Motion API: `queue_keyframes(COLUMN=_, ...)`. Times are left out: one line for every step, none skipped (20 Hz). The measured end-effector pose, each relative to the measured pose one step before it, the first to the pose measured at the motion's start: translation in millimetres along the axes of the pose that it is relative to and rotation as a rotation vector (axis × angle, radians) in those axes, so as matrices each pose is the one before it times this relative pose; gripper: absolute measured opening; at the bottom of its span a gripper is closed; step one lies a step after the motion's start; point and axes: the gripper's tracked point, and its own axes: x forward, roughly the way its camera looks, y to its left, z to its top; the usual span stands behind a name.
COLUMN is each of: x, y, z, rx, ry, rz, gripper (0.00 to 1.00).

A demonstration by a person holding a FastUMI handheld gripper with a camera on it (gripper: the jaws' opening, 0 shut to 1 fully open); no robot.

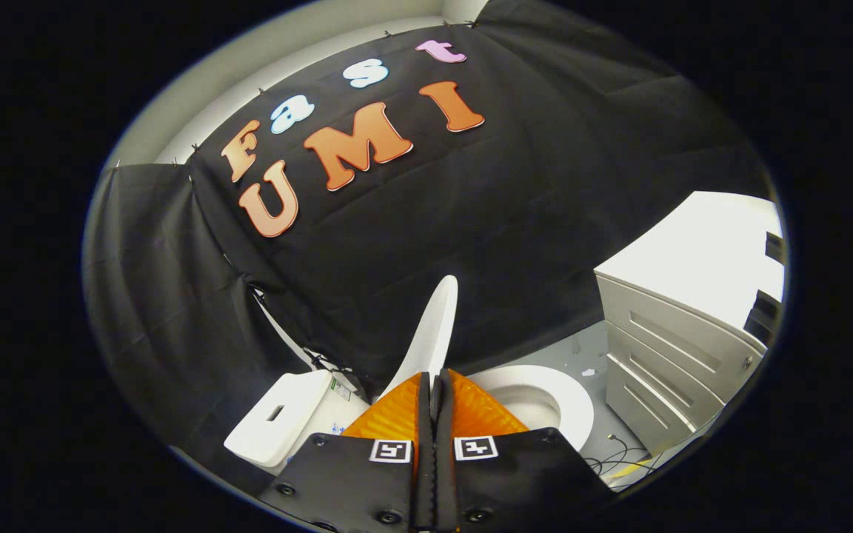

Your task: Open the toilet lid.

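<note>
The white toilet lid [435,326] stands raised and tilted, seen almost edge-on, rising just ahead of my fingers. My gripper [434,379] is shut on the lid's edge, with both fingertips pressed against it from either side. To the right of the fingers lies the white toilet seat [576,406] around the open bowl. Left of the fingers is the white tank [278,422] with its flat top.
A white drawer cabinet [663,348] stands close on the right of the toilet. Loose cables [619,457] lie on the grey floor [567,348] in front of it. The booth's black cloth wall hangs right behind the tank and lid.
</note>
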Motion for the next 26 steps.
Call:
queue_keyframes(x=0.67, y=6.47, z=1.30, rx=-0.02036, ry=0.00651, rz=0.00290, gripper=0.08)
queue_keyframes(x=-1.15, y=7.28, z=1.75, rx=-0.01491, ry=0.00462, rz=0.00448, gripper=0.08)
queue_keyframes(x=-0.17, y=8.82, z=1.50, rx=-0.01556, ry=0.00528, rz=0.00836, gripper=0.08)
queue_keyframes(x=0.55, y=11.20, z=3.48, rx=-0.01980, ry=0.00247, rz=0.01007, gripper=0.08)
queue_keyframes(x=1.25, y=10.15, z=2.21, rx=-0.02175, ry=0.00176, rz=0.00682, gripper=0.08)
queue_keyframes(x=0.10, y=8.25, z=1.81, rx=-0.02070, ry=0.00300, rz=-0.00150, gripper=0.08)
queue_keyframes(x=0.77, y=7.52, z=1.92, rx=-0.01412, ry=0.00296, rz=-0.00614, gripper=0.08)
queue_keyframes(x=-1.09, y=5.91, z=0.94, rx=-0.00265, ry=0.01246, rz=-0.01542, gripper=0.08)
queue_keyframes(x=0.35, y=5.99, z=1.96, rx=0.00868, ry=0.00770, rz=-0.01145, gripper=0.08)
queue_keyframes(x=1.69, y=9.76, z=2.45, rx=0.00731, ry=0.01082, rz=0.00078, gripper=0.08)
queue_keyframes(x=1.13, y=10.92, z=2.81, rx=-0.00321, ry=0.00305, rz=0.00725, gripper=0.08)
queue_keyframes(x=-0.81, y=12.06, z=2.27, rx=-0.01485, ry=-0.00003, rz=0.00701, gripper=0.08)
queue_keyframes(x=-0.17, y=9.47, z=1.89, rx=-0.02521, ry=0.00009, rz=0.00234, gripper=0.08)
queue_keyframes(x=-0.83, y=9.96, z=1.32, rx=-0.02931, ry=-0.00182, rz=0.00077, gripper=0.08)
queue_keyframes(x=-0.49, y=9.86, z=1.30, rx=-0.02852, ry=0.00077, rz=0.00080, gripper=0.08)
queue_keyframes(x=-0.24, y=10.01, z=1.58, rx=-0.02633, ry=-0.00133, rz=0.00166, gripper=0.08)
queue_keyframes(x=1.31, y=11.61, z=0.51, rx=-0.02720, ry=-0.00018, rz=0.00407, gripper=0.08)
queue_keyframes(x=-0.56, y=14.71, z=4.43, rx=-0.02943, ry=-0.00097, rz=0.01106, gripper=0.08)
queue_keyframes(x=1.24, y=13.66, z=2.19, rx=-0.02379, ry=-0.00230, rz=0.01285, gripper=0.08)
queue_keyframes(x=-0.08, y=10.02, z=1.98, rx=-0.01774, ry=-0.00284, rz=0.01072, gripper=0.08)
queue_keyframes(x=0.49, y=10.72, z=2.10, rx=-0.01516, ry=-0.00051, rz=0.00698, gripper=0.08)
queue_keyframes(x=1.00, y=10.95, z=2.22, rx=-0.01136, ry=0.00108, rz=0.01109, gripper=0.08)
queue_keyframes(x=2.26, y=12.31, z=1.96, rx=-0.01343, ry=0.00005, rz=0.01167, gripper=0.08)
queue_keyframes(x=1.60, y=11.83, z=0.75, rx=-0.01301, ry=0.00205, rz=0.01027, gripper=0.08)
queue_keyframes(x=2.11, y=8.99, z=0.68, rx=-0.01325, ry=0.00322, rz=0.00491, gripper=0.08)
queue_keyframes(x=1.88, y=10.20, z=1.25, rx=-0.01528, ry=0.00169, rz=0.00523, gripper=0.08)
